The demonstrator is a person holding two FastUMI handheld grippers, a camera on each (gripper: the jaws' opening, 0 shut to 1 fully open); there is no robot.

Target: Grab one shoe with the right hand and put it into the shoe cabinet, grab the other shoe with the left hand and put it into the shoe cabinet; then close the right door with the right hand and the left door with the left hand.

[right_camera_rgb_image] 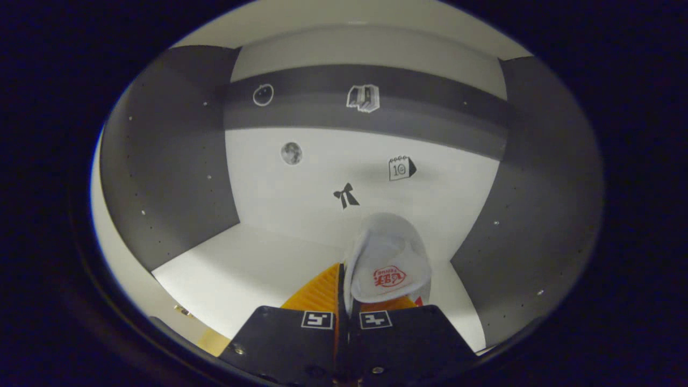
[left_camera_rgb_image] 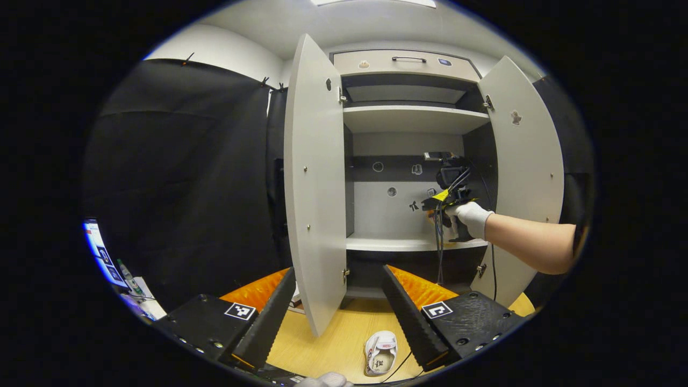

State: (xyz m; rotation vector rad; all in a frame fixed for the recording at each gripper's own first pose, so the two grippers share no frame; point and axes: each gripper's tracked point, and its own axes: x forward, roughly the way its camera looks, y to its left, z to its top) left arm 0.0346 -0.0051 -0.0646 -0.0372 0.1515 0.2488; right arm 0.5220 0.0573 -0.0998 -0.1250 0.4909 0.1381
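Observation:
The shoe cabinet (left_camera_rgb_image: 414, 243) stands with both doors swung out, the left door (left_camera_rgb_image: 314, 183) and the right door (left_camera_rgb_image: 524, 177). My right gripper (left_camera_rgb_image: 449, 201), held by a gloved hand (left_camera_rgb_image: 472, 217), reaches into the middle compartment. In the right gripper view, my right gripper (right_camera_rgb_image: 343, 282) is shut on the rim of a white shoe (right_camera_rgb_image: 387, 258), which hangs just above the white shelf (right_camera_rgb_image: 242, 269). The other white shoe (left_camera_rgb_image: 380, 352) lies on the wooden floor (left_camera_rgb_image: 333, 344) in front of the cabinet. My left gripper (left_camera_rgb_image: 338, 314) is open above the floor, back from that shoe.
A drawer with a dark handle (left_camera_rgb_image: 408, 59) tops the cabinet, and an upper shelf (left_camera_rgb_image: 414, 117) sits below it. Small stickers (right_camera_rgb_image: 345, 196) mark the compartment's back wall. A lit screen (left_camera_rgb_image: 99, 250) and clutter sit at the far left. Cables (left_camera_rgb_image: 439, 247) hang from the right gripper.

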